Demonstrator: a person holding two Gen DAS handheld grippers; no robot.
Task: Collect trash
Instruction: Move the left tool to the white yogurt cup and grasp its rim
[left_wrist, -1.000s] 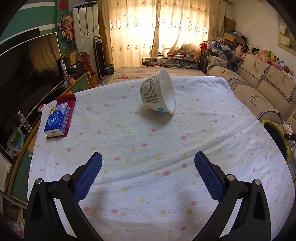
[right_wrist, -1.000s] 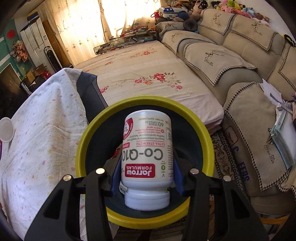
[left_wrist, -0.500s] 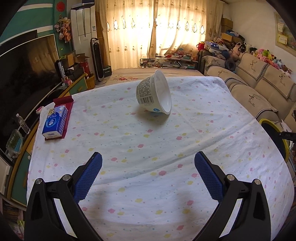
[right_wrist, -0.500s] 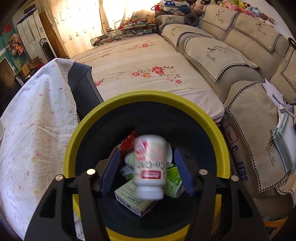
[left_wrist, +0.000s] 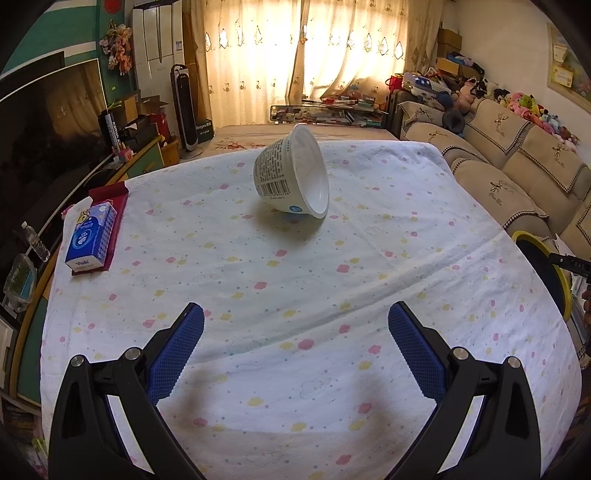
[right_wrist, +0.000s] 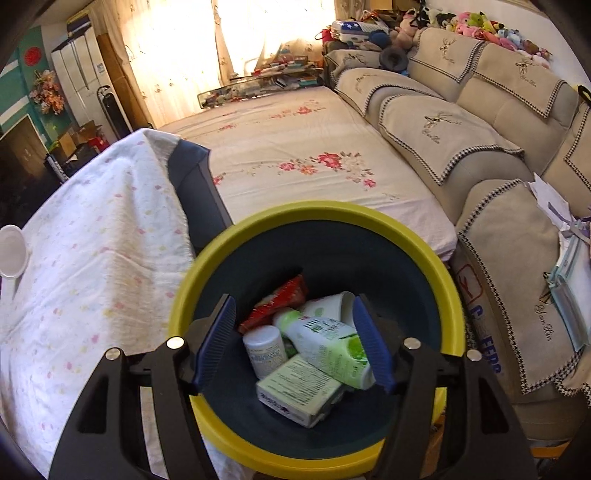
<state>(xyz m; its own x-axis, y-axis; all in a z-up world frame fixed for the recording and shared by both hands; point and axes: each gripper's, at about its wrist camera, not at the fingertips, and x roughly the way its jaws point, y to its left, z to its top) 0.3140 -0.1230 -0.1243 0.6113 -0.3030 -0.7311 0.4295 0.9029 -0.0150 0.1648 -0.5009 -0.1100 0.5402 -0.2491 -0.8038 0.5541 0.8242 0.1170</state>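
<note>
A white paper bowl (left_wrist: 293, 177) lies tilted on its side on the dotted tablecloth (left_wrist: 295, 280), well ahead of my open, empty left gripper (left_wrist: 295, 325). The bowl's rim also shows at the far left of the right wrist view (right_wrist: 11, 251). My right gripper (right_wrist: 293, 317) is open and empty above the yellow-rimmed dark bin (right_wrist: 439, 266). Inside the bin lie the white supplement bottle (right_wrist: 264, 349), a green-and-white bottle (right_wrist: 328, 347), a box (right_wrist: 299, 391) and a red wrapper (right_wrist: 277, 301). The bin's rim shows at the right table edge in the left wrist view (left_wrist: 532, 240).
A blue tissue pack (left_wrist: 92, 232) lies on a red cloth at the table's left edge. A beige sofa (right_wrist: 480, 140) stands right of the bin, with a flowered bed cover (right_wrist: 295, 155) beyond. A dark TV (left_wrist: 44, 122) stands to the left.
My right gripper opened and dropped the supplement bottle into the bin, where it now lies among the other trash. My left gripper drew back a little from the bowl.
</note>
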